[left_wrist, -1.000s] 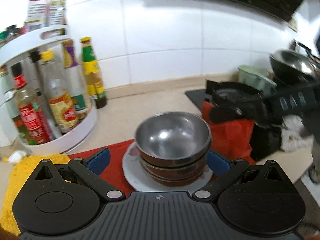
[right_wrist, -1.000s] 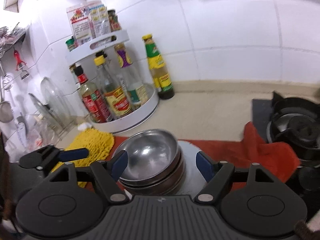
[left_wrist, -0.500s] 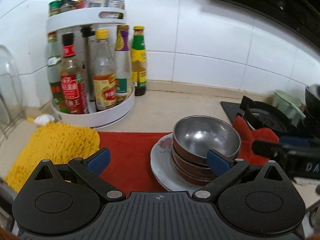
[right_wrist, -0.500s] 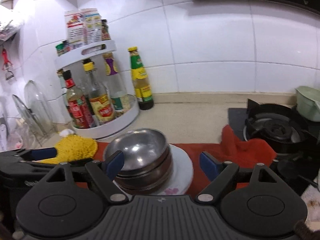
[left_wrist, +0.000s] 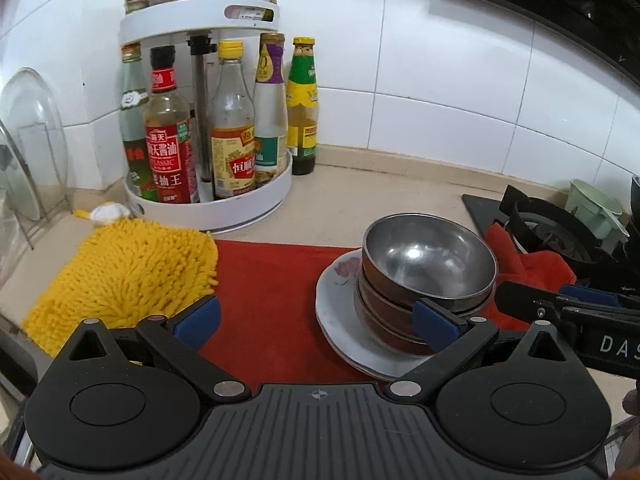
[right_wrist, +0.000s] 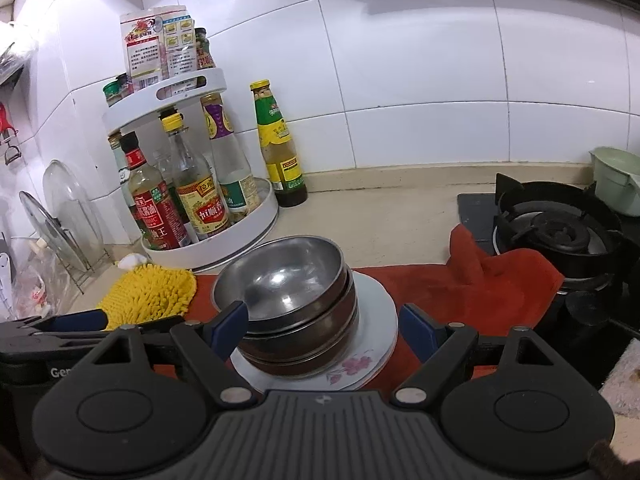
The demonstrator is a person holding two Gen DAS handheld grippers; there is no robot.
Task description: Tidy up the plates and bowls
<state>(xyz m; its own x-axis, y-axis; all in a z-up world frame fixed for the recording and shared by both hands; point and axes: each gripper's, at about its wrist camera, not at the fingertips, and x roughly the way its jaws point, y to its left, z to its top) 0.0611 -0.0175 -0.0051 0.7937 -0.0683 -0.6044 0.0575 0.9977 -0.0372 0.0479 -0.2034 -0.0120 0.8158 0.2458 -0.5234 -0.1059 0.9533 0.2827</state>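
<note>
A stack of steel bowls [left_wrist: 428, 268] with brown outsides sits on white flowered plates [left_wrist: 340, 308] on a red cloth [left_wrist: 272, 292]. My left gripper [left_wrist: 316, 322] is open and empty, in front of the stack and mostly to its left. In the right wrist view the bowl stack [right_wrist: 288, 292] and plates [right_wrist: 372, 340] lie between the open fingers of my right gripper [right_wrist: 324, 330], which hold nothing. The right gripper also shows in the left wrist view [left_wrist: 576, 308], at the right of the stack.
A white two-tier rack of sauce bottles [left_wrist: 208, 152] stands at the back left. A yellow chenille mitt [left_wrist: 120, 272] lies left of the cloth. A gas stove [right_wrist: 560, 236] and a green pot [right_wrist: 616, 184] are at the right. Glass lids [right_wrist: 68, 208] stand in a rack at far left.
Both grippers have pulled back and swung left from the bowl stack. The left one no longer straddles it. The stack and plates have not moved.
</note>
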